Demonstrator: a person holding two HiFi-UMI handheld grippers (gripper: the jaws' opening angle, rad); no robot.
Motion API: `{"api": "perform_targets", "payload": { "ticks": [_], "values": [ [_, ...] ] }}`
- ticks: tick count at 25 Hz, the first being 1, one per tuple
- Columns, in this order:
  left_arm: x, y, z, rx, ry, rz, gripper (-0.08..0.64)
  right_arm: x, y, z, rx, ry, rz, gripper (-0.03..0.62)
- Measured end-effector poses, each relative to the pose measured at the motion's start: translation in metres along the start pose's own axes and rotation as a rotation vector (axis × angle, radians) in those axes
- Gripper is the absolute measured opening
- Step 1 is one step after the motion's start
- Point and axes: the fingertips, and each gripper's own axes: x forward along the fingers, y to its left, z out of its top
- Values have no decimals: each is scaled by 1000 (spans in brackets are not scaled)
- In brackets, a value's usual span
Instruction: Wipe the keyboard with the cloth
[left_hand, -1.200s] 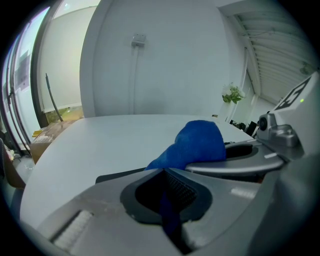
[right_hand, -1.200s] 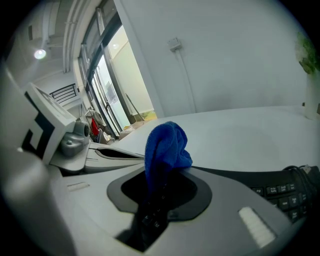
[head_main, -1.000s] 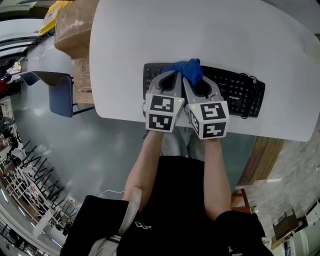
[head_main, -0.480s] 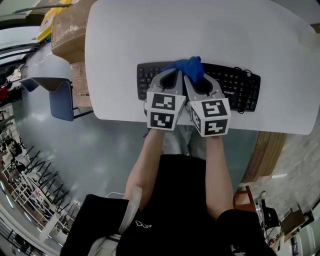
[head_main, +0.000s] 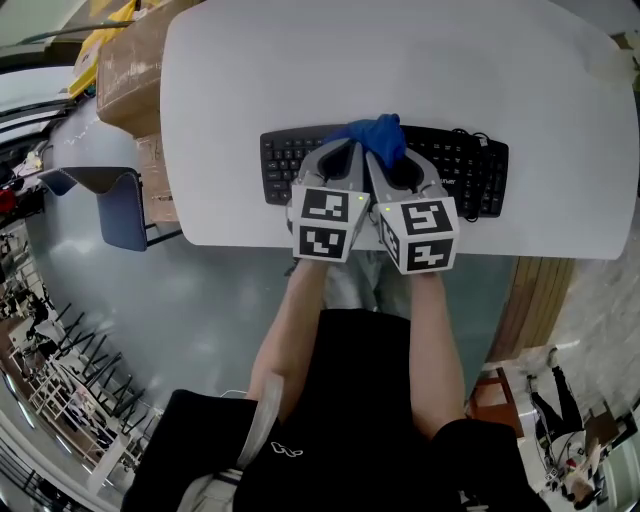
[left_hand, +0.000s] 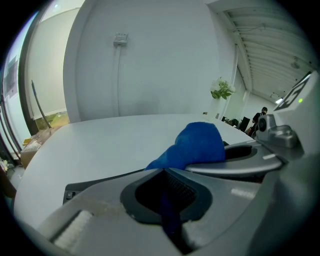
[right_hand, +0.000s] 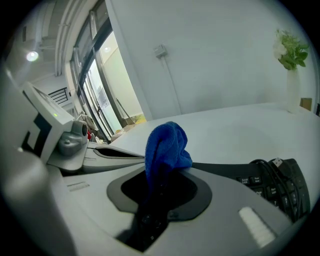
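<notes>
A black keyboard (head_main: 455, 170) lies along the near edge of the white table (head_main: 400, 60). A bunched blue cloth (head_main: 377, 135) rests on its middle keys. My left gripper (head_main: 352, 150) and right gripper (head_main: 380, 155) sit side by side over the keyboard, both shut on the cloth. In the left gripper view the cloth (left_hand: 194, 144) bulges past the left gripper (left_hand: 164, 172), with a strip pinched between the jaws. In the right gripper view the cloth (right_hand: 165, 145) stands up from the right gripper (right_hand: 167, 172), beside the keyboard (right_hand: 280, 185). The grippers hide the keys beneath them.
The keyboard's cable (head_main: 470, 138) coils at its right end. Cardboard boxes (head_main: 130, 70) and a blue-grey chair (head_main: 110, 200) stand left of the table. A plant in a vase (right_hand: 290, 55) stands at the table's far side. The table's near edge (head_main: 300, 240) runs just under the grippers.
Both grippers, with the cloth, have shifted a little to the right along the keyboard. More keys now show at the keyboard's left end.
</notes>
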Motion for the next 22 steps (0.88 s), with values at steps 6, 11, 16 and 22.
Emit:
{"api": "perform_targets", "payload": {
  "ticks": [6, 11, 16, 22],
  "values": [
    [2, -18, 4, 12, 0, -15, -5, -14, -12, -2, 9, -6, -17, 95],
    [7, -24, 5, 21, -1, -30, -5, -17, -19, -3, 15, -12, -32, 95],
    [13, -37, 6, 36, -3, -44, -5, -24, -30, -6, 31, -20, -51, 95],
    [17, -51, 10, 49, 0, -65, -5, -34, -41, -7, 46, -29, -71, 95]
  ]
}}
